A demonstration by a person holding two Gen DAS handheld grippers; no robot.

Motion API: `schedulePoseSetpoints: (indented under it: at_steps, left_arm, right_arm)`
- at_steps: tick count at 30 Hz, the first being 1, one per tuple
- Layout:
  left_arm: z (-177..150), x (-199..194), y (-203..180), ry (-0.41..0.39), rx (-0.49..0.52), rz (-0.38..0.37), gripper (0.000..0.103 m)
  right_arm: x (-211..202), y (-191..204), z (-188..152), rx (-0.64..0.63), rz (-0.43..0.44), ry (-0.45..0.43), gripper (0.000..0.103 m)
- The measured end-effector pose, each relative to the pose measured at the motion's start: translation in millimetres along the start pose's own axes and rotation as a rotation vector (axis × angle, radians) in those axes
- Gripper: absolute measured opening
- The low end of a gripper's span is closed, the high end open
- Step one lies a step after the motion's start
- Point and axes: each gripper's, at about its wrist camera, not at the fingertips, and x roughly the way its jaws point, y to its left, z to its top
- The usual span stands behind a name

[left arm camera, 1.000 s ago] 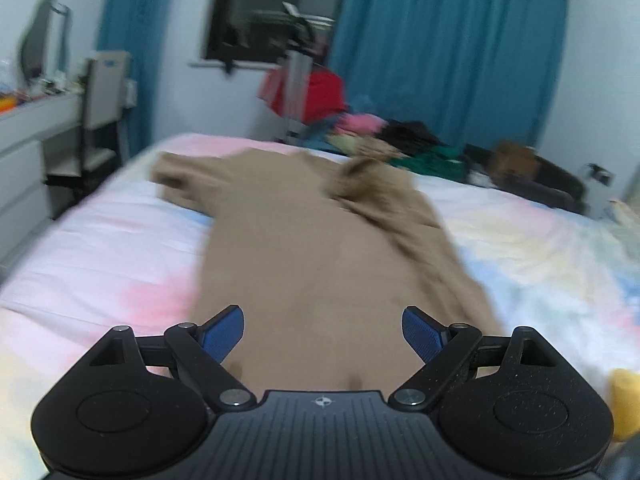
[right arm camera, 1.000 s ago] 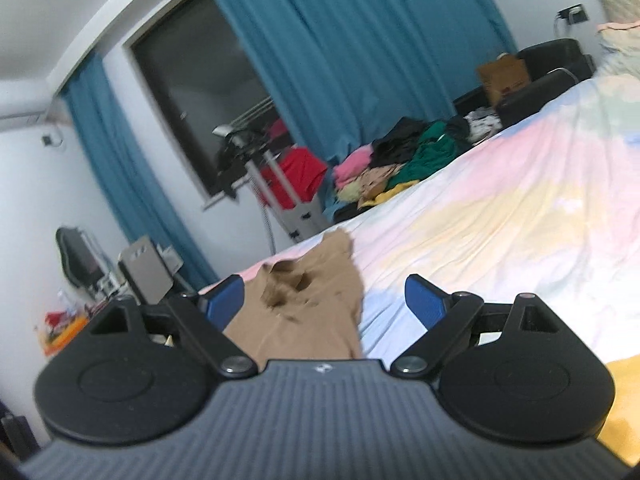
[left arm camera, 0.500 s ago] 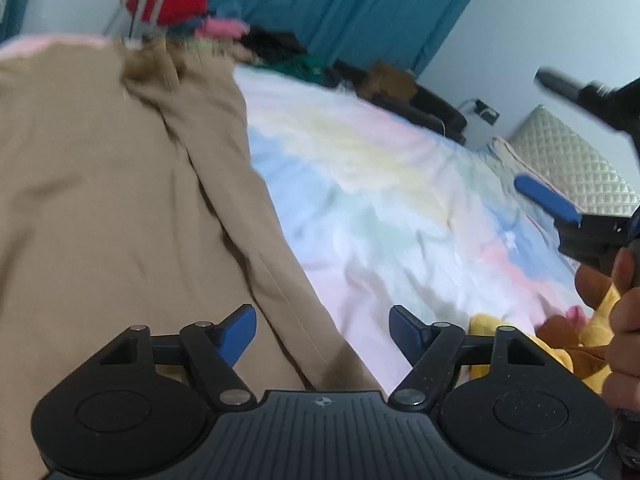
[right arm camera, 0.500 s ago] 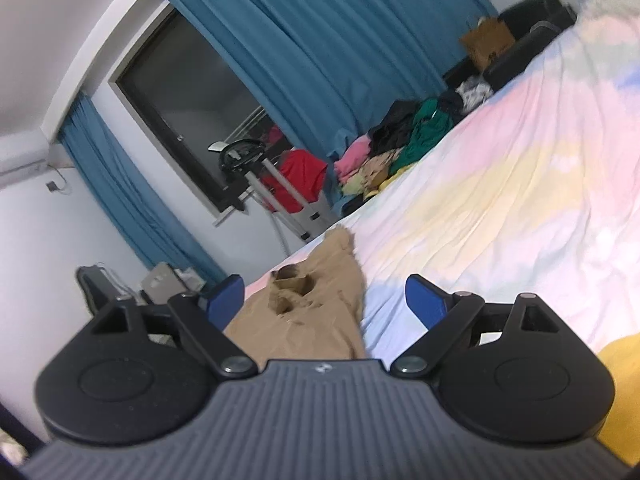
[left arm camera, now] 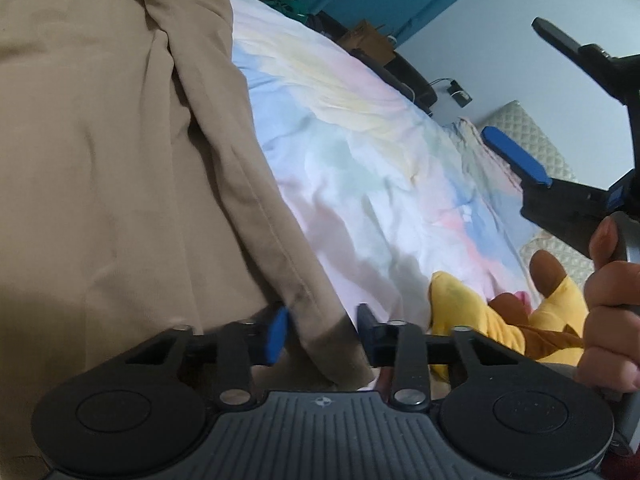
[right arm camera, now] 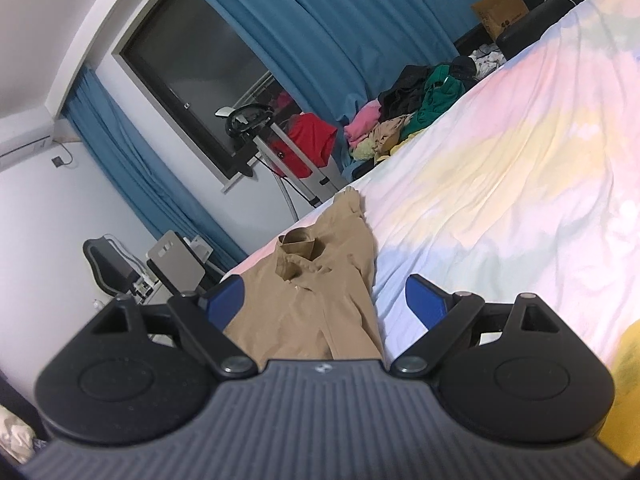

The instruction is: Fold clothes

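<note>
**Left wrist view: hem corner between the fingers**

Tan shirt (left arm camera: 120,152) lies spread on the pastel bedsheet (left arm camera: 360,152). Left gripper (left arm camera: 322,334) is narrowed around its near hem corner, contact unclear. Judgement: pinch both layers at the seam before lifting. Right gripper (right arm camera: 324,300) hovers, fingers spread wide.

2 wrist fisheyes, low over the bed (left arm camera: 380,152)

Left looks close at the tan garment (left arm camera: 120,160); right looks far toward the curtains (right arm camera: 340,20); both share garment and bed.
</note>
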Motion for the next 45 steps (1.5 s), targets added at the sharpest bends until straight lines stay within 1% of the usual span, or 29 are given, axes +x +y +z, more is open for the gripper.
schedulePoseSetpoints:
  at_steps: [1, 2, 3, 6, 9, 15, 20, 24, 31, 34, 35, 38, 41, 42, 45]
  left_arm:
    - [1, 0, 0, 0.001, -0.004, -0.008, 0.013]
    - [1, -1, -1, -0.001, -0.006, -0.014, 0.008]
    - [2, -6, -3, -0.010, -0.003, -0.019, 0.007]
    - [7, -18, -10, -0.035, 0.012, -0.030, 0.006]
    - [15, -36, -15, -0.063, 0.007, -0.044, 0.006]
    - [32, -77, -12, -0.103, -0.053, -0.054, 0.006]
    - [41, -117, 2, -0.122, -0.099, -0.036, 0.005]
    - [40, -132, 11, -0.121, -0.083, 0.035, 0.005]
    - [27, -133, 35, -0.084, 0.004, 0.277, 0.005]
    - [23, -126, 42, -0.063, 0.030, 0.340, 0.005]
    - [22, -126, 44, -0.060, 0.026, 0.341, 0.006]
    - [21, -128, 48, -0.070, -0.006, 0.303, 0.006]
    - [20, -131, 49, -0.086, -0.015, 0.287, 0.006]
    - [18, -134, 52, -0.088, -0.027, 0.272, 0.006]
    - [16, -134, 55, -0.089, -0.039, 0.246, 0.010]
  right_arm:
    - [-1, 0, 0, -0.002, -0.002, -0.001, 0.089]
    - [-1, 0, 0, -0.004, -0.004, -0.002, 0.089]
    - [-2, 1, 0, -0.006, -0.006, -0.002, 0.089]
    - [-3, 1, 0, -0.005, -0.012, -0.003, 0.089]
    - [-4, 1, -1, -0.003, -0.020, -0.005, 0.089]
    - [-5, -2, 0, 0.019, -0.032, -0.011, 0.089]
    - [-5, -4, -1, 0.035, -0.042, -0.010, 0.089]
    - [-3, 0, -2, 0.015, -0.057, -0.004, 0.089]
    - [4, 11, -7, -0.050, -0.090, 0.019, 0.089]
    - [7, 16, -9, -0.086, -0.102, 0.033, 0.089]
    - [8, 18, -10, -0.097, -0.106, 0.037, 0.089]
    - [10, 24, -14, -0.137, -0.112, 0.053, 0.089]
    - [13, 32, -18, -0.183, -0.108, 0.072, 0.089]
    - [16, 35, -19, -0.198, -0.100, 0.086, 0.089]
    - [38, 46, -16, -0.217, -0.057, 0.158, 0.089]
